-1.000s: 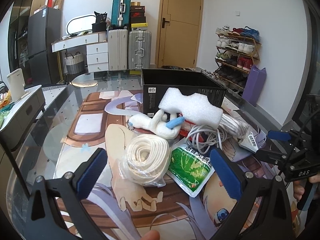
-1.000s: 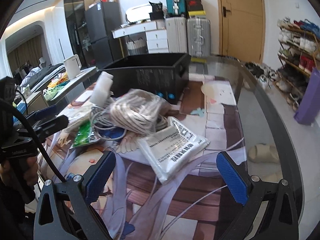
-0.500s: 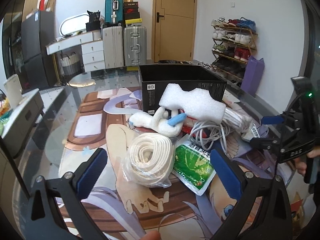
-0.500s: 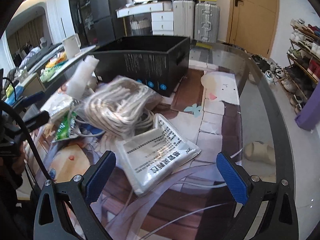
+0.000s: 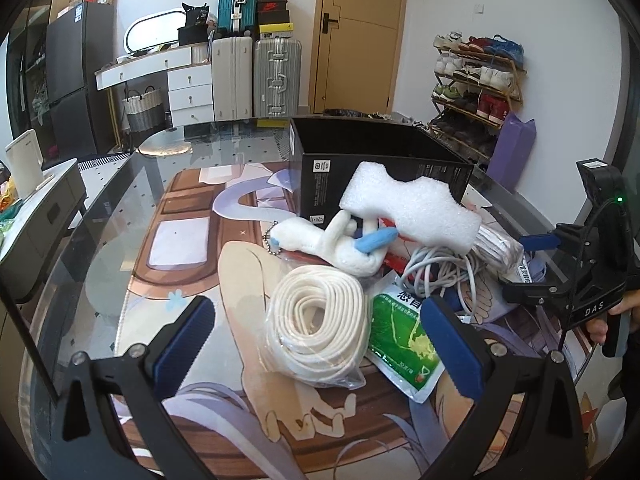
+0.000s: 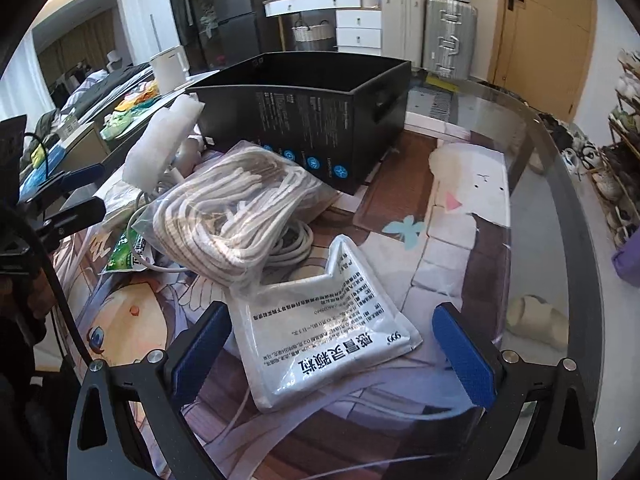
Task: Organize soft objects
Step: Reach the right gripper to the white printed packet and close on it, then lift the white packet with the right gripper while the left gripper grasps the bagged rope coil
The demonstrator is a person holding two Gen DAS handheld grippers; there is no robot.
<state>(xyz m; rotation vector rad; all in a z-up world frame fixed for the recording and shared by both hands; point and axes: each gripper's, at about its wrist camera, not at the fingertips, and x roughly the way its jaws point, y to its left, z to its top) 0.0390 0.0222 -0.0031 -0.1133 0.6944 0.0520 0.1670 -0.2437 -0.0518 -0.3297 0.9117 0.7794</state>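
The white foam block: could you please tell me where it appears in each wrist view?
Left wrist: the white foam block lies right of centre, atop the pile, before the black box.
Right wrist: the block is at upper left, left of the box.
Shared landmark: the black box.

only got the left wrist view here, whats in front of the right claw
Observer: A white printed sachet lies flat between the open fingers of the right claw.
Operator: anything on top of it
Observer: The far end is tucked under a bagged rope bundle.
Operator: is the black box blocked on that side
Observer: No, the black box has its long printed wall facing the right claw; the rope bag leans against it.
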